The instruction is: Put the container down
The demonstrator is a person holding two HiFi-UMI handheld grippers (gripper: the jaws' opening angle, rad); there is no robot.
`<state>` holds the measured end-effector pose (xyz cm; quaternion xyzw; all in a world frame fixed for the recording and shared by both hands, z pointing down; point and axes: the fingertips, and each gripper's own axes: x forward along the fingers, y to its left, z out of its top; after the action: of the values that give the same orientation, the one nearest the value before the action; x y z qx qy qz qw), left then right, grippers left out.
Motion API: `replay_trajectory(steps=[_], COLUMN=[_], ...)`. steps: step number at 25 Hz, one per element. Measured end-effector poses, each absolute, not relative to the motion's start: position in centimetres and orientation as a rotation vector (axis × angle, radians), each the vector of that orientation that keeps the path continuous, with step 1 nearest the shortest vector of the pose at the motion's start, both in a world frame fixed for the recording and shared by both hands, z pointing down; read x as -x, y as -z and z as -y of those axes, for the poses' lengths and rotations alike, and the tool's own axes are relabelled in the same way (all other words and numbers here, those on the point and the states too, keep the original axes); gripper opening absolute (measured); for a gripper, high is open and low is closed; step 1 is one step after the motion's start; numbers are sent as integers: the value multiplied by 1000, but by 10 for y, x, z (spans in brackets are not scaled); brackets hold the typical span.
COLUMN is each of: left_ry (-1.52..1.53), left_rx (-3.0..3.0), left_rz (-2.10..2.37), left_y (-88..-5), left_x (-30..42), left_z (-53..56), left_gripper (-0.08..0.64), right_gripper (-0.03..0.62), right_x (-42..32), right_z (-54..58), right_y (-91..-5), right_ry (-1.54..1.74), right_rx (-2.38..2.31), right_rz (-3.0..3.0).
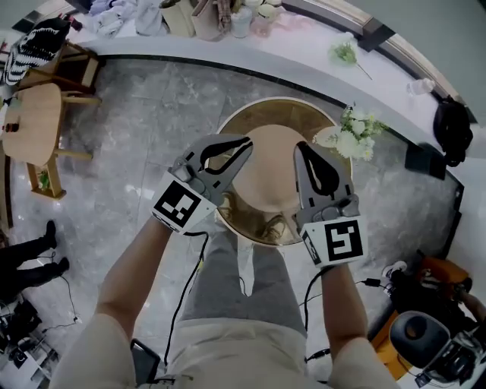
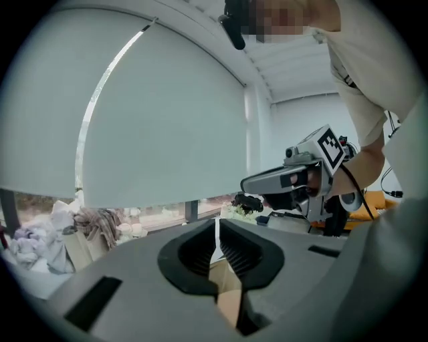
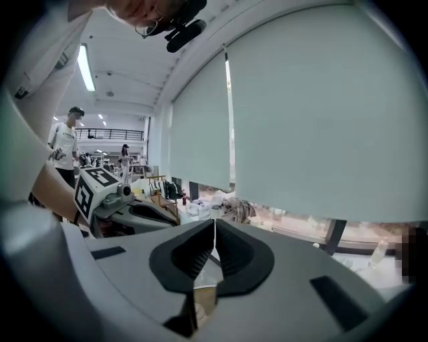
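A round tan container (image 1: 269, 173) rests on a round gold-rimmed table (image 1: 254, 115) right in front of the person. Both grippers hover over its near side and point forward. My left gripper (image 1: 247, 142) is above the container's left edge with its jaws together and nothing between them. My right gripper (image 1: 300, 147) is above the right edge, likewise shut and empty. In the left gripper view the closed tips (image 2: 216, 224) face a window blind, with the right gripper (image 2: 294, 180) alongside. The right gripper view shows its own closed tips (image 3: 215, 224) and the left gripper (image 3: 114, 200).
White flowers (image 1: 357, 137) lie at the table's right rim. A wooden stool (image 1: 34, 121) stands at the left. A long window ledge (image 1: 190, 23) holds cloths and clutter. Cables and equipment (image 1: 425, 327) crowd the floor at the lower right. A bystander's feet (image 1: 30, 254) show at the left.
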<state>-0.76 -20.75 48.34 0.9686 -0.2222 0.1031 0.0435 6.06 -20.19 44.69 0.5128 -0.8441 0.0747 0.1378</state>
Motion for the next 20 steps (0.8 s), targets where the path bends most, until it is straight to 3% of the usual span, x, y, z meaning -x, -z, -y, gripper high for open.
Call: replay_trajectory(steps=[20], left_ry=[-349], left_rx=[-3058], left_rz=[1042], left_y=[-234], left_x=[13], left_z=[164], left_gripper=[8], right_gripper=[11], right_x=[-72], right_z=[143], right_y=[-197], right_ry=[63], right_rx=[-1534], right_rz=[2534])
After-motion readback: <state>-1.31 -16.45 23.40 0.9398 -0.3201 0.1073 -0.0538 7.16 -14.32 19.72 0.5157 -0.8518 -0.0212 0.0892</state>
